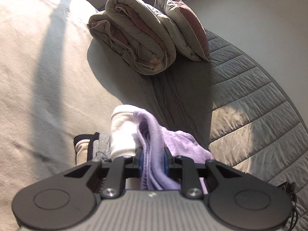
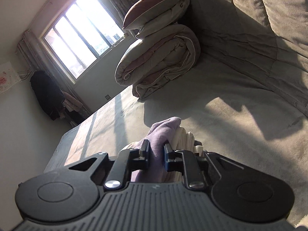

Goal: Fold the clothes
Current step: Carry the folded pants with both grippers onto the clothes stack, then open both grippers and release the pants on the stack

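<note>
Both grippers are pinching the lilac garment (image 1: 154,150): left gripper (image 1: 153,158) and right gripper (image 2: 156,152) each clamping a bunched edge, just beside the white folded piece (image 1: 122,134) on the bed (image 1: 48,77). Looks mid-fold; next move's probably needing both ends kept level.

hand-held grippers: 2 (image 1: 153,160) (image 2: 156,155) | lilac garment: 1 (image 1: 173,140) | rolled duvet: 1 (image 1: 134,38) | pillow: 1 (image 1: 182,25) | window: 1 (image 2: 80,32)

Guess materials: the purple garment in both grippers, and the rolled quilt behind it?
Purple garment: looks like soft fleece or brushed knit, matte and fuzzy, bunching in thick folds between the left gripper and right gripper. Rolled quilt: likely padded, smooth woven shell with faint sheen, puffy and creased, pale piping along edges.
</note>
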A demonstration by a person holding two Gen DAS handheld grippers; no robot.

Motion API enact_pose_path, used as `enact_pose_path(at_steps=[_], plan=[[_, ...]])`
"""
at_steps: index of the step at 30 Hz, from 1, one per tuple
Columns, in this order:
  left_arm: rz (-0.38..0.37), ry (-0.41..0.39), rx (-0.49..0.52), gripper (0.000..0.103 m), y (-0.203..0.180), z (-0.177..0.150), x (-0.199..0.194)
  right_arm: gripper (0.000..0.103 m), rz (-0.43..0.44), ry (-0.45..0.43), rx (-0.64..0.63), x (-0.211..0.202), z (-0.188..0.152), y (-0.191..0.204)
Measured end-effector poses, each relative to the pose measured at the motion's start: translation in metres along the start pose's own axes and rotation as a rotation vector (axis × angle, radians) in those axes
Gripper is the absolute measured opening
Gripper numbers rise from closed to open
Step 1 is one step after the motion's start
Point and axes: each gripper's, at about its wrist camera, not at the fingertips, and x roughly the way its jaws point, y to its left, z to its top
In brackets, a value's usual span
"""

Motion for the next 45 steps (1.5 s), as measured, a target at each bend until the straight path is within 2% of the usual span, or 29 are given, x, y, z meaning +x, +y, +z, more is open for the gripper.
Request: enact_pose_path(at_steps=[2, 6, 10, 12, 13, 15, 16, 19, 20, 23, 25, 27, 28, 29, 30, 32, 35, 40, 45], plan=[[-0.019, 0.005, 0.019, 0.023, 0.003, 0.003, 0.0, 0.024, -0.009, 0.007, -0.01, 0.007, -0.006, -0.009], [0.013, -0.021, 0.086, 0.036, -0.006, 0.019, -0.001, 0.032, 0.018, 0.006, -0.054, 0.002, 0.005, -0.007], [0.042, -0.031, 0.08, 0.036, -0.008, 0.033, 0.009, 0.034, 0.029, 0.008, -0.062, 0.012, 0.017, -0.001], [0.063, -0.025, 0.08, 0.029, -0.01, 0.037, 0.017, 0.034, 0.019, 0.005, -0.069, 0.02, 0.02, 0.001], [0.082, -0.028, 0.088, 0.02, -0.012, 0.038, 0.021, 0.034, 0.005, 0.0, -0.075, 0.025, 0.02, 0.002], [0.101, -0.042, 0.109, 0.01, -0.016, 0.039, 0.024, 0.033, -0.022, -0.01, -0.088, 0.035, 0.021, 0.004], [0.105, -0.061, 0.125, 0.008, -0.019, 0.039, 0.023, 0.018, -0.036, -0.025, -0.104, 0.036, 0.02, 0.005], [0.082, -0.155, 0.16, 0.004, -0.027, 0.036, 0.015, 0.014, -0.048, -0.084, -0.143, 0.032, 0.016, 0.008], [0.1, -0.156, 0.164, 0.004, -0.027, 0.034, 0.016, 0.014, -0.047, -0.106, -0.155, 0.03, 0.014, 0.008], [0.16, -0.155, 0.181, 0.006, -0.027, 0.03, 0.022, 0.014, -0.043, -0.171, -0.189, 0.024, 0.01, 0.009], [0.234, -0.135, 0.244, 0.009, -0.029, 0.022, 0.029, 0.018, -0.105, -0.113, -0.191, 0.034, 0.007, 0.006], [0.278, -0.145, 0.305, 0.014, -0.034, 0.017, 0.028, 0.021, -0.132, -0.102, -0.193, 0.037, 0.005, 0.004], [0.287, -0.151, 0.316, 0.021, -0.037, 0.018, 0.025, 0.028, -0.14, -0.105, -0.187, 0.034, 0.006, 0.004], [0.29, -0.16, 0.322, 0.031, -0.04, 0.019, 0.02, 0.035, -0.147, -0.108, -0.181, 0.031, 0.007, 0.004], [0.273, -0.176, 0.314, 0.033, -0.042, 0.02, 0.011, 0.037, -0.155, -0.118, -0.189, 0.025, 0.009, 0.006], [0.238, -0.205, 0.302, 0.035, -0.048, 0.024, -0.006, 0.038, -0.174, -0.137, -0.214, 0.013, 0.012, 0.012], [0.189, -0.229, 0.344, 0.034, -0.062, 0.02, -0.031, 0.038, -0.179, -0.154, -0.274, -0.009, 0.009, 0.025], [0.134, -0.16, 0.422, 0.029, -0.068, -0.002, -0.058, 0.038, -0.138, -0.17, -0.322, -0.043, -0.003, 0.045], [0.198, -0.063, 0.472, 0.028, -0.065, -0.029, -0.07, 0.038, -0.115, -0.164, -0.294, -0.067, -0.011, 0.06]])
